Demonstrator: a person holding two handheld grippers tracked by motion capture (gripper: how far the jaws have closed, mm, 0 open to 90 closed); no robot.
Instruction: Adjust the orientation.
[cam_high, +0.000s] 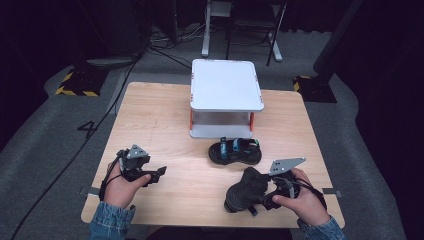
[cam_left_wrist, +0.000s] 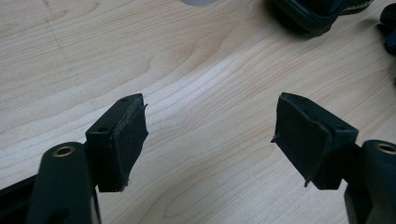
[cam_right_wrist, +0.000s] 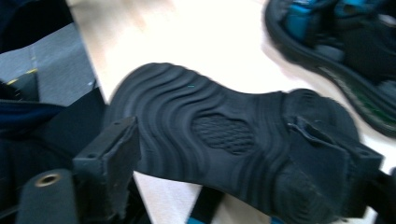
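Two black sandals lie on the wooden table. One sandal with blue straps rests upright in front of the shelf; its edge also appears at the top of the left gripper view. The second sandal is tipped up at the front right, its ribbed sole facing my right gripper. That gripper's jaws stand wide apart, the right one overlapping the heel. My left gripper hovers open over bare wood at the front left, with nothing between its jaws.
A white two-level shelf with orange posts stands at the table's back centre. A metal frame and cables sit on the grey floor behind. Bare wood lies left of the shelf and between my hands.
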